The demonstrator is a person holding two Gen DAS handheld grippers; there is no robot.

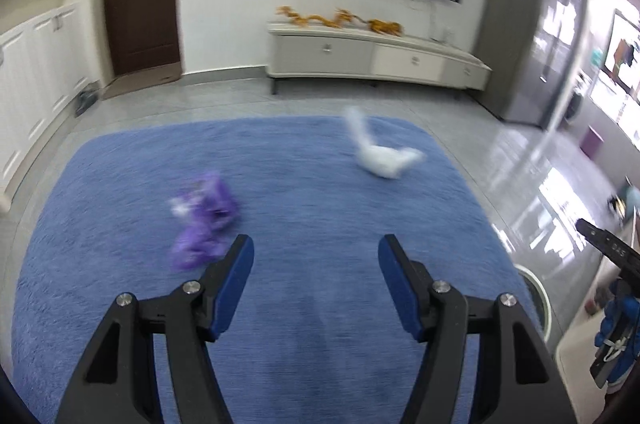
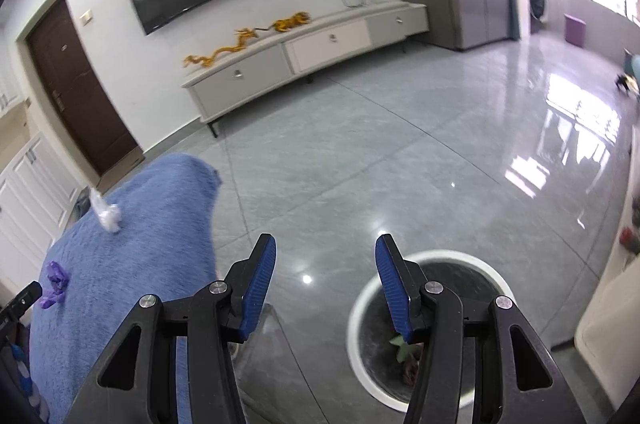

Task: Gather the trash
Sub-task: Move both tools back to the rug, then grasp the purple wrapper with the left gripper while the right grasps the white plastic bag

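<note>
A: Left wrist view first: what did the left gripper (image 1: 316,250) have between its blue-padded fingers?

B: Nothing. Its jaws stood released, with only the shaggy blue rug (image 1: 300,184) showing through the gap. A crumpled purple plastic bag (image 1: 204,224) lay on the rug at 10 o'clock from the fingertips, just beside the left finger's tip in the picture. A crumpled white plastic bag (image 1: 380,152) lay farther off at 1 o'clock, well apart from the purple one. Both were blurred.

A: And the right gripper (image 2: 326,250)?

B: Also released and empty, above the glossy grey tile floor (image 2: 400,152). A round white-rimmed trash bin (image 2: 356,308) sat at 5 o'clock from its tips, partly behind the right finger, with some green and brownish scraps inside.

A: Could that view see the 2 bags?

B: Yes, both on the rug, around 9 o'clock, the white one farther away than the purple.
</note>
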